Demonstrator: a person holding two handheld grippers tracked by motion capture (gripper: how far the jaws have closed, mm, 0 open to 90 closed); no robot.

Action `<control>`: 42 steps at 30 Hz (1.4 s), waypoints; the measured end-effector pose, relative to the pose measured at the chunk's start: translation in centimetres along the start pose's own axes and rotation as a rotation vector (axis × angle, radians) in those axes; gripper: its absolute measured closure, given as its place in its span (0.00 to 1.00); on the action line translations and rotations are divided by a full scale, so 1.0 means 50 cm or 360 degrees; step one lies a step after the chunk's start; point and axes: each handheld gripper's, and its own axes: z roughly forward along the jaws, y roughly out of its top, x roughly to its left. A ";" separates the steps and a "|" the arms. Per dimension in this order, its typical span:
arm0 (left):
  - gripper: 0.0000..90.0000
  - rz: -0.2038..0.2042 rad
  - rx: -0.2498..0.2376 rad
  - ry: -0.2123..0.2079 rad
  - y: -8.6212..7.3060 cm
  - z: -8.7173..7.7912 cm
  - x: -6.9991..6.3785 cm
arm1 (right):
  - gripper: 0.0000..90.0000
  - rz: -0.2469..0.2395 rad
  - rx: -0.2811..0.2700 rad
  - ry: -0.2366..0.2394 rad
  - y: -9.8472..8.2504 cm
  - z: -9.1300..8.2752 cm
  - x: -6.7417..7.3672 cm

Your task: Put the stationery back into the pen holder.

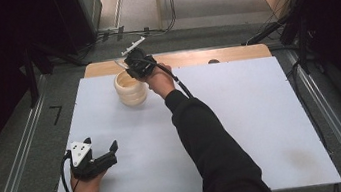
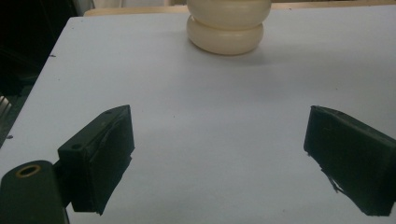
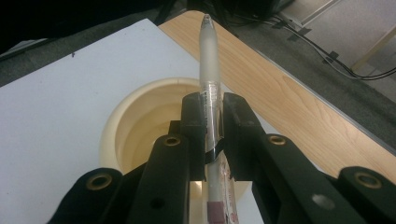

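Observation:
A cream ribbed cup (image 1: 131,88) stands on the white board (image 1: 242,116) near its far edge. In the right gripper view, my right gripper (image 3: 212,122) is shut on a clear pen with a frosted cap (image 3: 208,51). The pen runs lengthwise between the jaws, and its cap sticks out past the cup's (image 3: 140,122) open mouth. From above, the right gripper (image 1: 129,65) hovers over the cup's far right rim. My left gripper (image 1: 100,143) rests low at the near left of the board. Its jaws (image 2: 219,154) stand wide open with nothing between them and point toward the cup (image 2: 229,29).
The white board lies on a wooden table (image 3: 271,84), which shows as a strip along the far edge. Cables (image 1: 139,31) run across the floor beyond it. Metal rails (image 1: 21,162) flank the table on both sides.

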 end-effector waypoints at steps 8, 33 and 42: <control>0.10 0.0004 -0.0004 -0.0001 0.000 -0.001 0.000 | 0.86 -0.0006 0.0007 0.0003 0.012 0.021 0.008; 0.10 0.0007 -0.0006 -0.0005 0.000 -0.002 0.001 | 0.86 -0.0009 -0.0032 0.0036 0.037 0.064 0.019; 0.10 0.0004 -0.0007 -0.0006 0.000 -0.003 0.002 | 0.86 -0.0010 -0.0026 0.0039 0.038 0.077 0.023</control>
